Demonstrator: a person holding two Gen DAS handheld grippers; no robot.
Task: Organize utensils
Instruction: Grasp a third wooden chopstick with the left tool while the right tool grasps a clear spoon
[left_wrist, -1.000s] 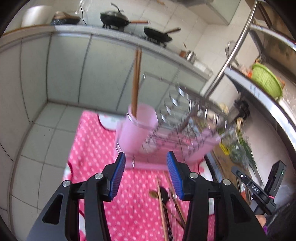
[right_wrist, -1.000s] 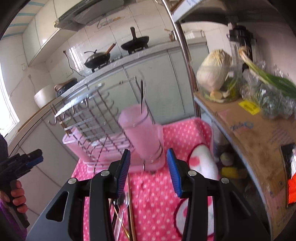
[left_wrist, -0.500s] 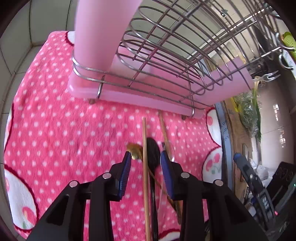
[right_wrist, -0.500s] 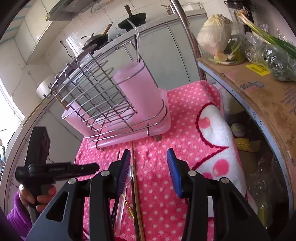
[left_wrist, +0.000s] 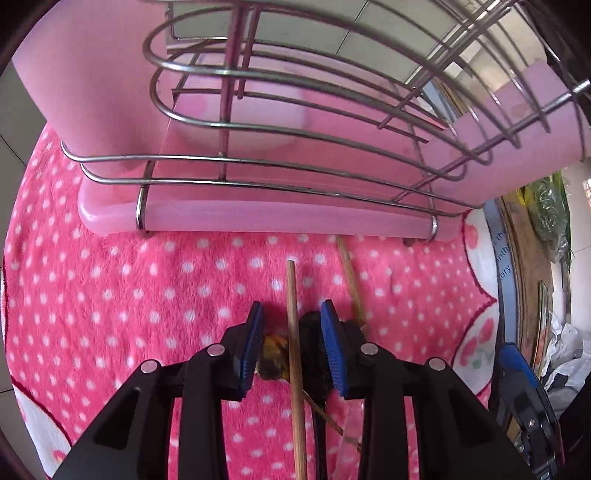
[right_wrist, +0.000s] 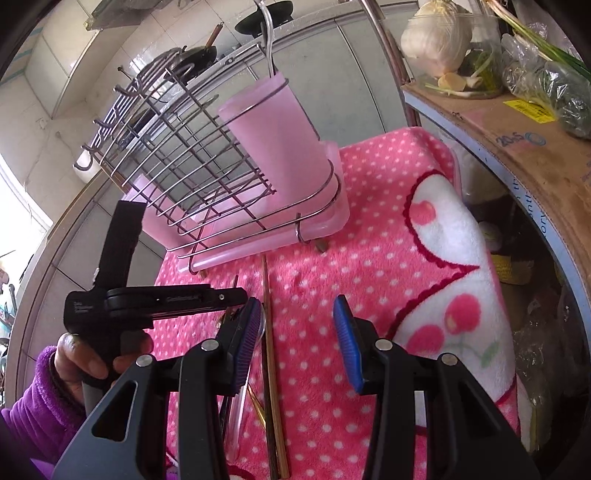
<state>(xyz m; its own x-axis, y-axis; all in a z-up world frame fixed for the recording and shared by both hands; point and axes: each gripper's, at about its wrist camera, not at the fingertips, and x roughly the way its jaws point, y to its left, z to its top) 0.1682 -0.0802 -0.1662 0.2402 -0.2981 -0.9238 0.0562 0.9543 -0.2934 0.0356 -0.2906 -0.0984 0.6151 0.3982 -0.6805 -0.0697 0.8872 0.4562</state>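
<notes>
Loose utensils lie on a pink dotted cloth (left_wrist: 122, 295) before a wire rack (left_wrist: 295, 110) with a pink tray and pink cup (right_wrist: 280, 136). In the left wrist view my left gripper (left_wrist: 291, 347) is open, low over the cloth, its fingers straddling a wooden chopstick (left_wrist: 293, 314); a gold spoon (left_wrist: 273, 350) and a dark spoon (left_wrist: 312, 328) also lie between them. A second chopstick (left_wrist: 351, 280) lies to the right. In the right wrist view my right gripper (right_wrist: 299, 343) is open and empty above the cloth, with chopsticks (right_wrist: 271, 362) and a clear spoon (right_wrist: 240, 406) by its left finger. The left gripper's body (right_wrist: 147, 299) shows there too.
A metal utensil (right_wrist: 267, 40) stands in the pink cup. A shelf on the right holds a cardboard sheet (right_wrist: 517, 140), a cabbage (right_wrist: 439, 37) and greens. Grey cabinets and a counter with pans (right_wrist: 266, 18) stand behind the rack. A steel pole (right_wrist: 391, 66) rises beside the cloth.
My left gripper has dropped toward the cloth and forward, and now straddles the chopstick with narrower jaws. My right gripper has tilted down slightly toward the cloth, still open.
</notes>
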